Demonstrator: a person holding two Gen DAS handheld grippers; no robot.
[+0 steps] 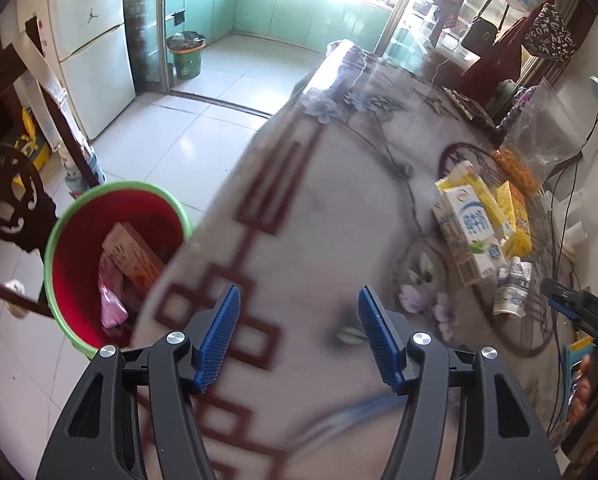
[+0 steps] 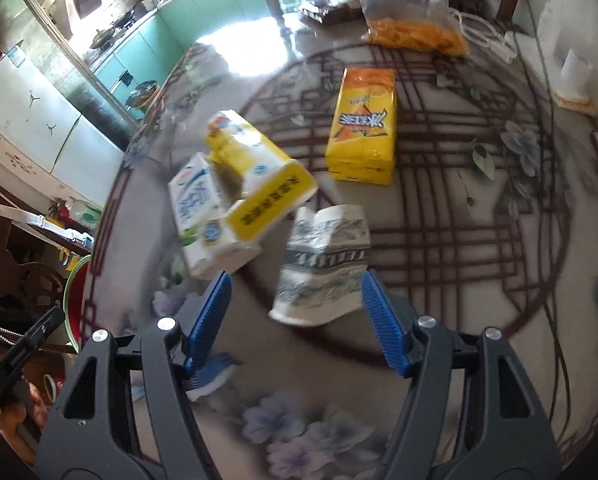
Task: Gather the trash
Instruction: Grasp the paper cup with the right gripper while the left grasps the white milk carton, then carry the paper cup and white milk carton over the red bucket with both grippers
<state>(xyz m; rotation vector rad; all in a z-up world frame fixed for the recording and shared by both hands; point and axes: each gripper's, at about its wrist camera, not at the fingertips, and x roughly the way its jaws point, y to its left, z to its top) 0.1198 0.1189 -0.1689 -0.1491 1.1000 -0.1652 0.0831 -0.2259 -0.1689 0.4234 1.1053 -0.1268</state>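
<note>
My left gripper (image 1: 299, 300) is open and empty above the patterned table (image 1: 299, 208), near its left edge. Beside that edge a red bin with a green rim (image 1: 79, 236) stands on the floor and holds a pink box (image 1: 133, 258) and a pink wrapper (image 1: 111, 300). My right gripper (image 2: 295, 288) is open, with a crumpled paper cup (image 2: 323, 268) lying between its fingertips on the table. Beyond it lie a white milk carton (image 2: 203, 220), a yellow-white carton (image 2: 259, 176) on top of it, and a yellow carton (image 2: 363, 128). The same pile (image 1: 475, 220) shows in the left wrist view.
A clear bag of orange snacks (image 2: 415, 36) and white cables (image 2: 487, 40) lie at the table's far side. A fridge (image 1: 95, 48), a green bucket (image 1: 186, 58) and a dark carved chair (image 1: 15, 200) stand on the tiled floor to the left.
</note>
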